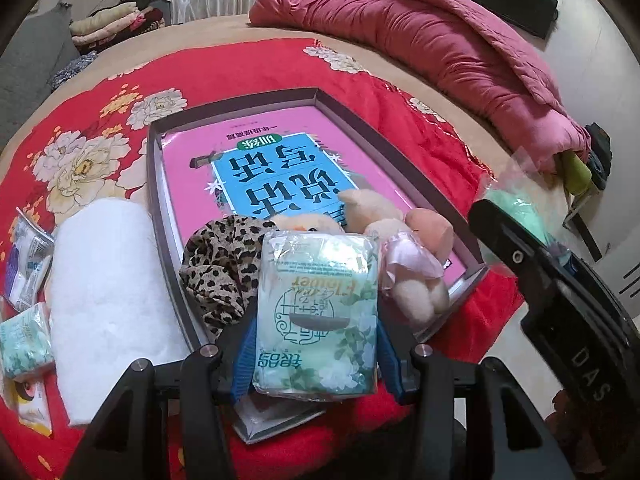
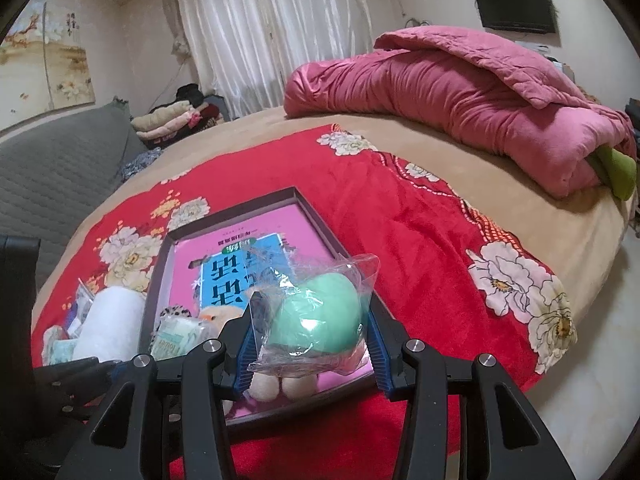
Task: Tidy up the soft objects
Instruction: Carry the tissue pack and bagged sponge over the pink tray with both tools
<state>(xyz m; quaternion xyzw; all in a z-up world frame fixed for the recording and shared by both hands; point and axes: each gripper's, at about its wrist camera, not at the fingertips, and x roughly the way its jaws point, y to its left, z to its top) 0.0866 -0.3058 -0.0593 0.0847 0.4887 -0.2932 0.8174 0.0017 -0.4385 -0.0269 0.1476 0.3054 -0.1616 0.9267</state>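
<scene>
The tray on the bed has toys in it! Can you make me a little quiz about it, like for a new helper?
1. True or false: the left gripper is empty.
2. What does the right gripper hold? A) a green sponge in clear wrap B) a leopard scrunchie C) a white roll
3. Fill in: the plush toy lies inside the ____.

Key:
1. False. Its fingers clamp a tissue pack.
2. A. The green sponge sits between the fingers; the leopard scrunchie is in the tray and the white roll lies beside it.
3. Tray.
</scene>
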